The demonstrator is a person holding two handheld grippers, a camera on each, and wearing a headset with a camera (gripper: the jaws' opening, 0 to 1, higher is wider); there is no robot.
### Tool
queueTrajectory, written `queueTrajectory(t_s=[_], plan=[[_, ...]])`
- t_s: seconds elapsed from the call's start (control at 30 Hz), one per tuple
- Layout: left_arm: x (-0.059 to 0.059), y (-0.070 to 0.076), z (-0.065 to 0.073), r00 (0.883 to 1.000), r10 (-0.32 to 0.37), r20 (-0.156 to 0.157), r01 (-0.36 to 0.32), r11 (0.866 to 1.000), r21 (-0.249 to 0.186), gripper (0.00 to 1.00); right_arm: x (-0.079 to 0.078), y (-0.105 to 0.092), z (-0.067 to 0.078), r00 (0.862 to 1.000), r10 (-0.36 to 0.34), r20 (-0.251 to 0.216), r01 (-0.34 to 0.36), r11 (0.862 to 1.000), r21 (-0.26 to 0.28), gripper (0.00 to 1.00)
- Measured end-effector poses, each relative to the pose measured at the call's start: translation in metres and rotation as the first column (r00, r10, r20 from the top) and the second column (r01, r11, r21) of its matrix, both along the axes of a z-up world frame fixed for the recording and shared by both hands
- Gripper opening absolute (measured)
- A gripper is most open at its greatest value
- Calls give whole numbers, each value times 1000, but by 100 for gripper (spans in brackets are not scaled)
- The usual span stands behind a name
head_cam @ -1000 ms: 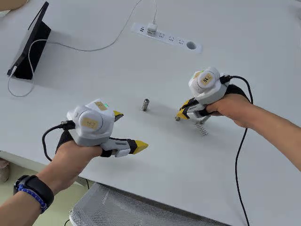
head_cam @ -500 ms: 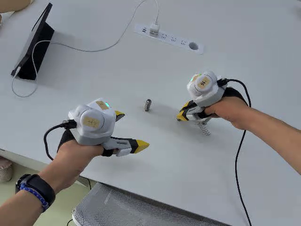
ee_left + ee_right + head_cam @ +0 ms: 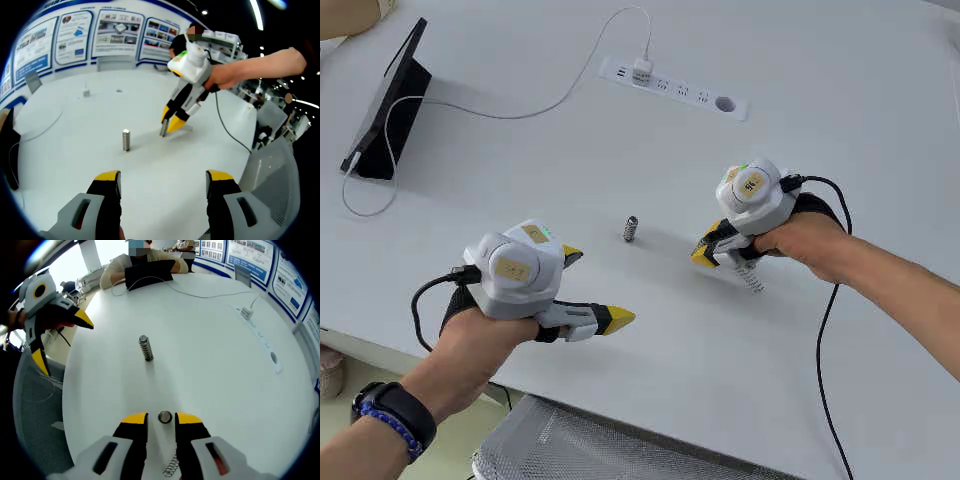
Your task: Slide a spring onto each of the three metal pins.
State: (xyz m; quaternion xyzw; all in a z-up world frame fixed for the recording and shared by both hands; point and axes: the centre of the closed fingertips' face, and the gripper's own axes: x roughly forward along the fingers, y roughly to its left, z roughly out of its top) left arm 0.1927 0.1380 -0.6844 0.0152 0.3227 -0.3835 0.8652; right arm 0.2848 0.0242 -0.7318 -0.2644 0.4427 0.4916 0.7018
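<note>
**Second pin in hand, spring waiting**

My right tool (image 3: 705, 247) is clamped on a bare pin (image 3: 164, 416). The jaws are nearly together, with the pin's round end showing between the tips, low over the counter (image 3: 720, 380). I cannot tell whether the pin touches the surface. My left tool (image 3: 163, 176) hangs near the front edge with its jaws wide apart and nothing in them.

One pin is done, I judge. The done pin (image 3: 631, 228) stands upright mid-counter wearing its spring, between my two tools and apart from both. A loose spring (image 3: 750, 278) lies flat just under my right hand, right behind the held pin.

So this looks like the second pin's turn. The next move seems to call for my left tool to reach across, pinch that spring by one end, and line its bore up with the pin's end.

What is awkward is that my right hand sits over the spring, and the done pin stands near the left tool's path, so a careless sweep could tip it.

The power strip (image 3: 672, 88) and tablet (image 3: 388, 100) sit at the far side, well clear.
</note>
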Motion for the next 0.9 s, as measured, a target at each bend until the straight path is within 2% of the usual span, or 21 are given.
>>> queueTrajectory(t_s=[0.37, 0.47, 0.57, 0.7, 0.8, 0.9], plan=[[-2, -4, 2, 1000, 2, -2, -2, 1000, -7, 70, 8, -15, 17, 996, -78, 45, 76, 996, 43, 31], [-1, -5, 3, 1000, -4, 2, 4, 1000, -3, 70, 5, -20, 18, 994, -99, 50, 97, 994, 50, 34], [-1, -7, 5, 1000, -10, 4, 10, 1000, -1, 71, 1, -23, 22, 990, -132, 45, 128, 988, 83, 36], [-1, -8, 7, 1000, -16, 6, 16, 1000, 4, 71, -7, -22, 26, 991, -129, 46, 123, 986, 117, 38], [0, -8, 8, 1000, -19, 11, 19, 1000, 12, 71, -12, -24, 26, 989, -136, 49, 129, 984, 123, 41], [3, -6, 11, 1000, -11, 14, 11, 1000, 12, 71, -16, -27, 28, 984, -174, 43, 166, 975, 151, 41]])
